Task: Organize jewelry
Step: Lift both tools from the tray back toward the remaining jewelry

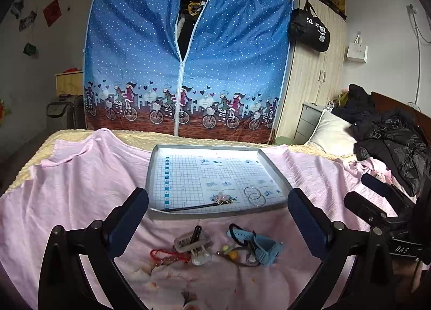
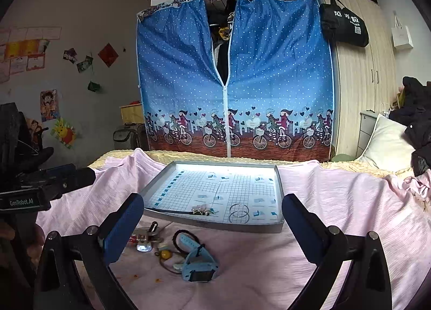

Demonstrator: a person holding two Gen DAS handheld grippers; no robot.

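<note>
A grey tray (image 1: 159,159) (image 2: 280,197) with a grid sheet lies on the pink bedspread. In it rest a flowered hair stick (image 1: 223,199) (image 2: 202,210) and two silver hoops (image 1: 254,195) (image 2: 239,213). In front of the tray lies loose jewelry: a blue watch (image 1: 265,249) (image 2: 199,264), a clear hair clip (image 1: 192,242) (image 2: 146,236), a red cord (image 1: 164,256) and a yellow-bead hair tie (image 1: 233,256) (image 2: 165,253). My left gripper (image 1: 218,218) is open above this pile. My right gripper (image 2: 212,221) is open, the pile near its left finger.
A blue zip wardrobe (image 1: 186,67) stands behind the bed, a wooden wardrobe (image 1: 315,73) to its right. A pillow (image 1: 331,132) and dark clothes (image 1: 388,132) lie at the right. The right gripper's body (image 1: 382,210) shows right of the tray.
</note>
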